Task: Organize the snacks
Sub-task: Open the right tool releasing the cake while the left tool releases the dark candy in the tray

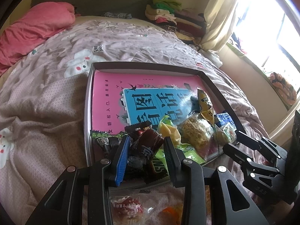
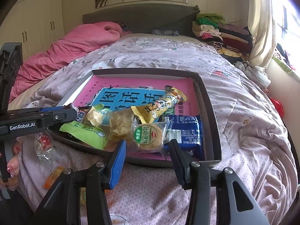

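A dark shallow box (image 1: 88, 112) lies on the bed with a pink book (image 1: 105, 97) in its bottom. Several snack packets are piled at its near edge. My left gripper (image 1: 147, 140) is shut on a dark brown wrapped snack (image 1: 148, 146) over that near edge. In the right wrist view my right gripper (image 2: 148, 142) stands open at the box's (image 2: 211, 112) near rim. A round biscuit packet (image 2: 148, 134) lies between its fingertips, and the pads are clear of it. A blue packet (image 2: 187, 129) and a yellow stick packet (image 2: 161, 105) lie beside it.
Loose snacks lie on the quilt in front of the box: a red round sweet (image 2: 42, 140), an orange packet (image 2: 54, 176) and a red-and-clear packet (image 1: 127, 206). A hand (image 2: 13, 165) holds the left gripper. A pink duvet (image 2: 75, 45) and stacked clothes (image 2: 215, 31) sit at the bed's far end.
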`<action>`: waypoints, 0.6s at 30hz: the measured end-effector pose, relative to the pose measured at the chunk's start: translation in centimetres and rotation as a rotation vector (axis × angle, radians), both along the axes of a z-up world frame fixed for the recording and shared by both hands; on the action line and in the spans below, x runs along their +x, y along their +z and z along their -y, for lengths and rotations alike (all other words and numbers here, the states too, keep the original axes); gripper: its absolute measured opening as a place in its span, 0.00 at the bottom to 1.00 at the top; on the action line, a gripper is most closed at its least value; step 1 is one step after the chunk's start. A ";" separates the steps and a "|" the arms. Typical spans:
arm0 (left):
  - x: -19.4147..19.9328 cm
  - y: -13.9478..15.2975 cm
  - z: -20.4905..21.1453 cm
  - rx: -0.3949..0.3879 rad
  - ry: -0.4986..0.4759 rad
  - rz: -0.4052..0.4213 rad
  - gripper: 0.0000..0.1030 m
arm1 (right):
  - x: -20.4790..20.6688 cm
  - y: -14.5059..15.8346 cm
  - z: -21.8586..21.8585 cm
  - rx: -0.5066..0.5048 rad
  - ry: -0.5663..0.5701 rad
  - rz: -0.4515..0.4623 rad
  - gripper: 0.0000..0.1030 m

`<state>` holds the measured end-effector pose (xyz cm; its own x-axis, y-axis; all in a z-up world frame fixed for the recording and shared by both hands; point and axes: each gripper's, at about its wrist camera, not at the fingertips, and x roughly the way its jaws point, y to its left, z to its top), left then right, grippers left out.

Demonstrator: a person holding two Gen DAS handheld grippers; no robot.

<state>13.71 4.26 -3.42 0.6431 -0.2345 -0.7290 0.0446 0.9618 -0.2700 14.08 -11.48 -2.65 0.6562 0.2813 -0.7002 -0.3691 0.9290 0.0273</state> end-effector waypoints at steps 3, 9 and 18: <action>0.0 0.0 0.0 -0.003 0.000 -0.001 0.37 | -0.3 0.2 0.2 0.006 0.001 0.002 0.46; 0.0 0.1 0.2 0.002 -0.007 0.003 0.43 | -0.7 0.4 -0.2 0.008 0.020 0.004 0.46; -0.5 0.7 0.3 0.007 -0.006 0.012 0.52 | -0.9 1.0 -0.2 0.016 0.020 0.007 0.46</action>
